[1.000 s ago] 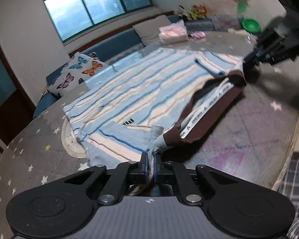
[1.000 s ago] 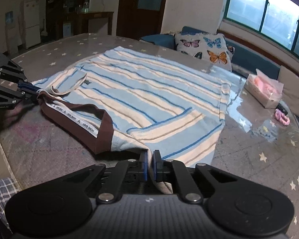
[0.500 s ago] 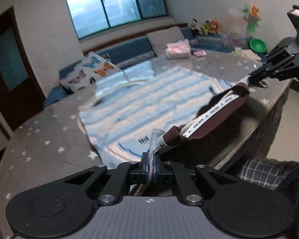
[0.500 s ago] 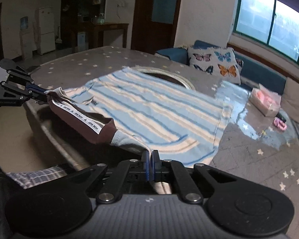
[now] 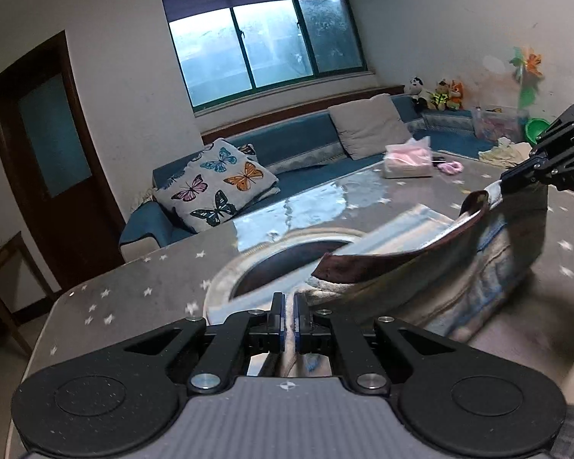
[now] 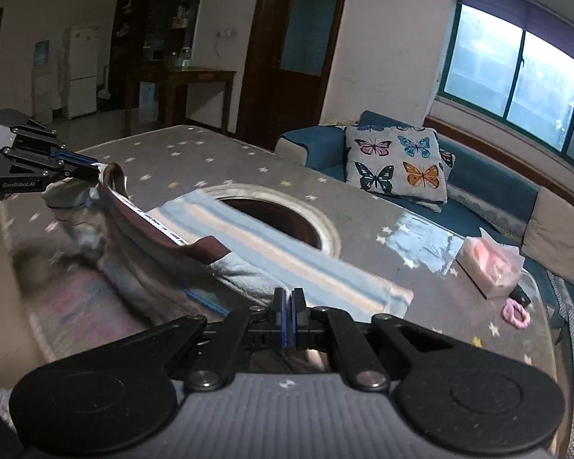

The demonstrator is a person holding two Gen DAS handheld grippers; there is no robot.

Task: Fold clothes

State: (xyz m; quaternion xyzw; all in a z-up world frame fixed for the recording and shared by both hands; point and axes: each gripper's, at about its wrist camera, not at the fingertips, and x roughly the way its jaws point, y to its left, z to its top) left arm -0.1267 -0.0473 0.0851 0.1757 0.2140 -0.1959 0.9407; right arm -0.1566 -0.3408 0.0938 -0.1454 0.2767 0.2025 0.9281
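A blue and cream striped shirt point(image 6: 287, 252) with a brown collar band point(image 5: 398, 260) hangs between my two grippers above the table's near side, its far part lying on the table. My left gripper point(image 5: 289, 315) is shut on one shoulder of the shirt; it also shows at the left in the right wrist view point(image 6: 92, 168). My right gripper point(image 6: 288, 313) is shut on the other shoulder; it shows at the right in the left wrist view point(image 5: 505, 185). The shirt point(image 5: 459, 287) sags between them.
The grey star-patterned table point(image 6: 195, 153) has a round opening point(image 6: 279, 218) in its middle. A pink tissue pack point(image 6: 490, 264) and a pink hair tie point(image 6: 516, 315) lie at its far right. A blue sofa with a butterfly cushion point(image 6: 398, 164) stands behind.
Both grippers have lifted and pulled the shirt towards the table's near edge. Most of the shirt has slid off the middle, uncovering the round opening.
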